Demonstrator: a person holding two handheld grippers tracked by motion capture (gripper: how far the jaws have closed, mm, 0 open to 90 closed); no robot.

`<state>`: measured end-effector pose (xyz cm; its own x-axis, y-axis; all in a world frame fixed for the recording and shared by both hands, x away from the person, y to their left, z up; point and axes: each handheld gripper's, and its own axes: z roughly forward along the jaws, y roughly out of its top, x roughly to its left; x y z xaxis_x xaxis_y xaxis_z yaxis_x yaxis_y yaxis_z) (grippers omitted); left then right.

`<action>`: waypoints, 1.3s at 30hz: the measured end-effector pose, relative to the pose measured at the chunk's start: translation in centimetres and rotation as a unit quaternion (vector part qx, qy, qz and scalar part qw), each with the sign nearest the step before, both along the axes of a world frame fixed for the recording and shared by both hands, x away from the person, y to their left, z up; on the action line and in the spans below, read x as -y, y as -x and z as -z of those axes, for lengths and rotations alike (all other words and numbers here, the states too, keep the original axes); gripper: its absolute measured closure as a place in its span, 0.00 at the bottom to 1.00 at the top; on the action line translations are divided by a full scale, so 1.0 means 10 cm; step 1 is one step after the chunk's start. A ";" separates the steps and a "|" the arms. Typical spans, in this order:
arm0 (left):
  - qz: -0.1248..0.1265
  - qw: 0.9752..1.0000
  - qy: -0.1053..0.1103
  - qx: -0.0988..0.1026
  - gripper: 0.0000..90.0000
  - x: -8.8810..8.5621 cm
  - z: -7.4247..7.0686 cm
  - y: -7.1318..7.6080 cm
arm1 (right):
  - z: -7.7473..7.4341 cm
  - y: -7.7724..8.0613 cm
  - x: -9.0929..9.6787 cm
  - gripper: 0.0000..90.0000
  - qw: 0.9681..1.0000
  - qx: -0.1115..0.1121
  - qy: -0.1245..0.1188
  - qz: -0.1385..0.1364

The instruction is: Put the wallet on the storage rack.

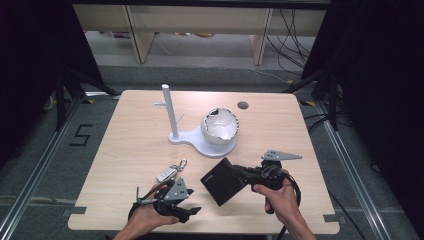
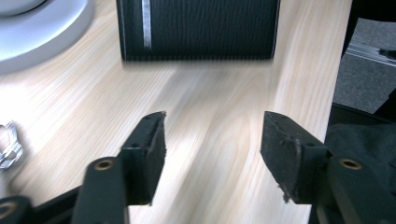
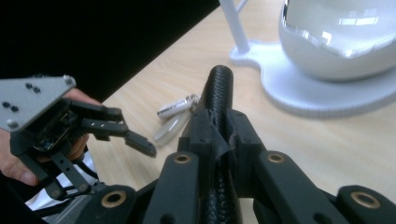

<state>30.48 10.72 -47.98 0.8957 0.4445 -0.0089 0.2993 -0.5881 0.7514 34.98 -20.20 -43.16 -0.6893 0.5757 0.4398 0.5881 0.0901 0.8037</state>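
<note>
Right gripper [image 3: 218,135] clamped on the black wallet [image 1: 222,181], left gripper [image 2: 212,154] parted and empty: carry the wallet level, clear of the white stand [image 1: 210,142]

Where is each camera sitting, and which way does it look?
High view: above the table's near side, looking forward and down; both forearms and tongs enter from below.
Left gripper view: on the left tongs, facing the black wallet; its open jaws show.
Right gripper view: on the right tongs, clamped on the wallet, facing the left tongs and keys.
Shared: the wallet.
</note>
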 end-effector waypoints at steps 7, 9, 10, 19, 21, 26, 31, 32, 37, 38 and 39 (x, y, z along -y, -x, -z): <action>-0.042 0.999 0.001 0.012 0.37 -0.25 -0.03 0.04 | -0.28 -0.18 0.07 0.92 1.000 0.015 0.004 0.021; -0.058 0.998 0.006 0.014 0.36 -0.34 -0.03 0.03 | -0.37 -0.31 0.11 0.92 0.999 0.036 0.011 0.030; -0.058 0.998 0.006 0.014 0.35 -0.34 -0.03 0.03 | -0.37 -0.31 0.11 0.92 0.999 0.036 0.011 0.030; -0.088 0.996 0.009 0.012 0.34 -0.53 -0.01 0.05 | -0.69 -0.72 0.20 0.92 0.996 0.051 0.028 0.068; -0.087 0.996 0.007 0.011 0.34 -0.55 -0.02 0.05 | -0.72 -0.76 0.20 0.92 0.996 0.048 0.028 0.073; -0.093 0.996 0.001 0.012 0.33 -0.59 -0.01 0.04 | -0.79 -0.95 0.21 0.92 0.994 0.049 0.035 0.090; -0.096 0.995 -0.004 0.002 0.33 -0.61 0.03 0.04 | -0.80 -1.14 0.18 0.92 0.993 0.035 0.039 0.108; -0.096 0.995 -0.004 0.002 0.33 -0.61 0.03 0.04 | -0.80 -1.14 0.18 0.92 0.993 0.035 0.039 0.108; -0.106 0.994 0.001 -0.001 0.32 -0.63 0.03 0.04 | -0.77 -1.33 0.14 0.92 0.991 0.043 0.047 0.118; -0.106 0.994 0.001 -0.001 0.31 -0.63 0.03 0.04 | -0.77 -1.33 0.14 0.92 0.991 0.043 0.047 0.118; -0.106 0.994 0.001 -0.001 0.31 -0.63 0.03 0.04 | -0.76 -1.38 0.12 0.92 0.991 0.039 0.048 0.119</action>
<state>30.12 17.01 -48.28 0.7815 0.6239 -0.0105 0.4176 -0.5105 0.7517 48.83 -21.44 -35.61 -0.5592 0.7622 0.3260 0.5377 0.0341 0.8425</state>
